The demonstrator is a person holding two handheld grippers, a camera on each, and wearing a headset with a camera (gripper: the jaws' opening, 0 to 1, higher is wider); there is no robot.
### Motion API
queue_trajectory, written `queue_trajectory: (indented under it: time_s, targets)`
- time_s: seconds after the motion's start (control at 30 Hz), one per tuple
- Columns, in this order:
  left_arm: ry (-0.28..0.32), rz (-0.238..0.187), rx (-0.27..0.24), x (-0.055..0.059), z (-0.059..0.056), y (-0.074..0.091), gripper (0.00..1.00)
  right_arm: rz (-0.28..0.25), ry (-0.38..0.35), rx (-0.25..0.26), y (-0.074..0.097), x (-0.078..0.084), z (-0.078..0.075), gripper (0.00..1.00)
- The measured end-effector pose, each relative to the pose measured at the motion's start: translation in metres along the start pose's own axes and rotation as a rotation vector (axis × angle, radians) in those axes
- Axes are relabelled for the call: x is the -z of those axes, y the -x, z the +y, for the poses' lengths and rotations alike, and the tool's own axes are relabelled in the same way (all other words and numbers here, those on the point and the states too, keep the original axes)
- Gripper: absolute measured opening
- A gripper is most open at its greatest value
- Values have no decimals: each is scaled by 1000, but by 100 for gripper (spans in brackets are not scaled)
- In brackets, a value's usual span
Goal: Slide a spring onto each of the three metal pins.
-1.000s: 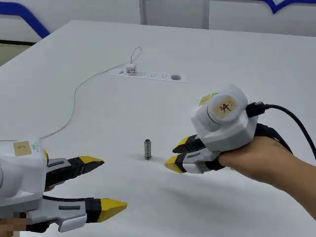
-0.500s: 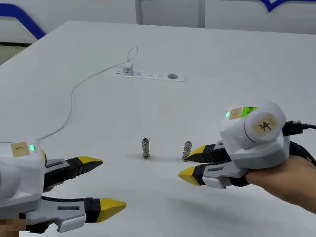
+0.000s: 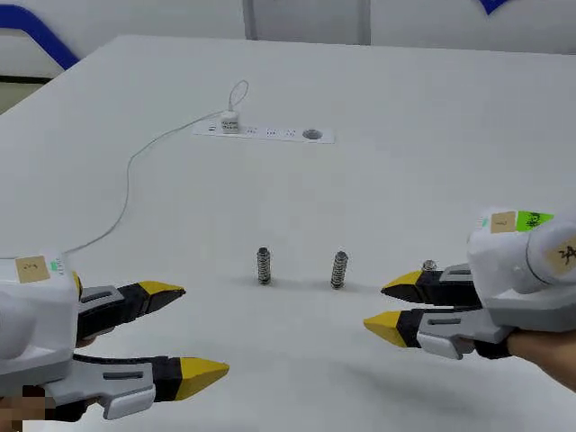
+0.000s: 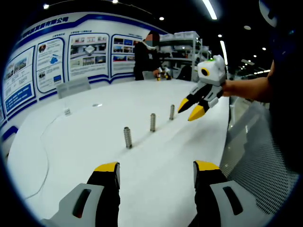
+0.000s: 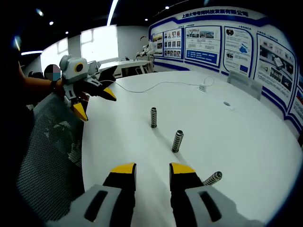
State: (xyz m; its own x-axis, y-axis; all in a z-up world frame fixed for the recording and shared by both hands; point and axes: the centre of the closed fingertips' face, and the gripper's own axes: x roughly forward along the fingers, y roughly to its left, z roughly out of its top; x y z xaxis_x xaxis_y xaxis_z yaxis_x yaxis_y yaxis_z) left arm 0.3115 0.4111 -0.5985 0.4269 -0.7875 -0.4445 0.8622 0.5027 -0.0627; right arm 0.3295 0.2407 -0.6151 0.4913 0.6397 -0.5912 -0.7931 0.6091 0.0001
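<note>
From where I stood the job looked all but done. Across the middle of the head view a row of three pins [image 3: 428, 265] rose from the white counter [image 3: 450, 135], and each seemed to wear its coil. The first spring [image 3: 263, 265] sat left of centre. The second spring [image 3: 338, 269] stood near it to the right. The third spring [image 5: 213, 178] showed at the lower right of the right gripper view, just beside that gripper's own fingers [image 5: 182, 170].

The right gripper [image 3: 389, 306] hovered at the lower right of the head view. Its fingers were parted a little and gripped nothing, and the third pin peeked out just behind the upper one. The left gripper [image 3: 184, 331] waited at the lower left, well apart from the row, with its fingers [image 3: 202, 369] spread wide and empty.

I took the step in hand to be letting go of the last spring. The next move would call for drawing the right gripper straight back without brushing that near pin. It would be worth checking that the third coil had dropped fully down, since I could not tell from there.

Nothing like a tray held the parts, and the pins stood on the bare counter. In the upper part of the head view a power strip [image 3: 270, 133] carried a small white plug [image 3: 229, 121], whose cable [image 3: 135, 171] trailed off to the left.
</note>
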Motion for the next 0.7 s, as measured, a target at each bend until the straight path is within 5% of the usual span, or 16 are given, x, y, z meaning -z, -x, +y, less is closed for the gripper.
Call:
queue_trajectory:
  time_s: [0.7]
  targets:
    - [1, 12, 5, 3, -1, -1, 65, -38, -33, 62, 38, 41, -26, 40]
